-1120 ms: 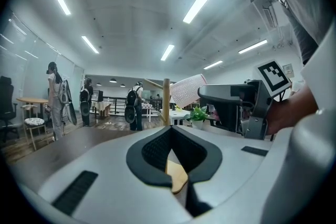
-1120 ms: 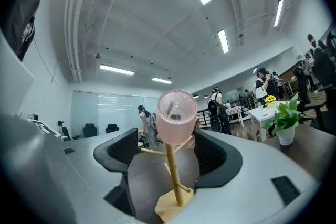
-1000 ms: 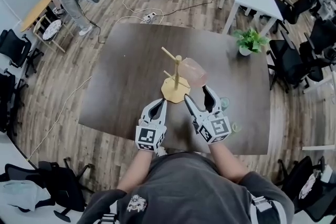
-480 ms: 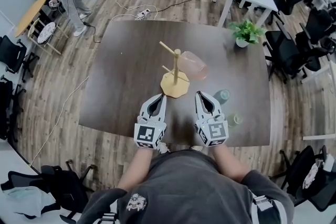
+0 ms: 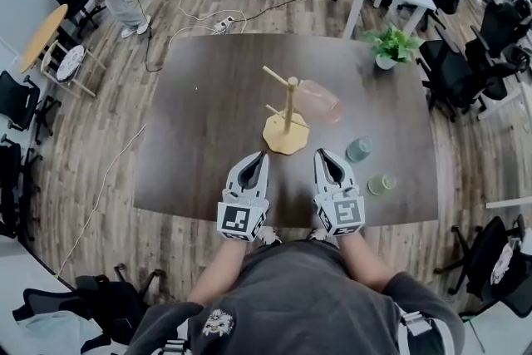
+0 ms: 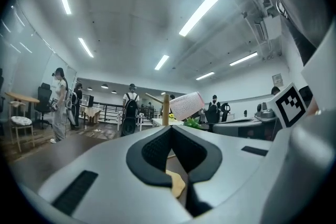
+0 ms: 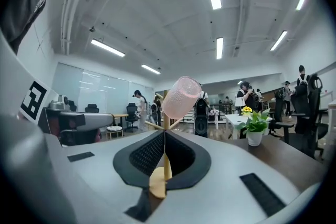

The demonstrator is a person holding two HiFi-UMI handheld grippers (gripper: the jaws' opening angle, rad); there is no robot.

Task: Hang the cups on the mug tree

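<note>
**One cup hung, two waiting on the counter**

In the head view the mug tree [image 5: 287,119] stands near the middle of the dark counter [image 5: 199,112]. A pink cup [image 5: 320,101] hangs tilted from a peg on its right side. The pegs reaching to the upper left look bare. Two more cups sit toward the lower right of the frame, well apart from the tree: a blue-green cup [image 5: 359,150] and, nearer the counter's edge, a pale green cup [image 5: 381,183] that is too small to make out well. A potted plant [image 5: 391,47] stands at the upper right corner of the counter.

Both tools rest low in the frame, by the near edge of the counter, and both point toward the tree. The left hand-held gripper [image 5: 258,155] has its jaws together with nothing between them. The right hand-held gripper [image 5: 320,154] is likewise closed and empty; its own view shows only the tree and the pink cup far ahead.

The task seems to sit between cups: the first is on the tree, and the next has yet to be picked up. The blue-green cup lies just right of the right hand-held gripper, so that tool is the likely one to fetch it. Its jaws would have to spread first, then close on the cup's wall or rim. The handle should stay free to slide over an empty peg.
</note>
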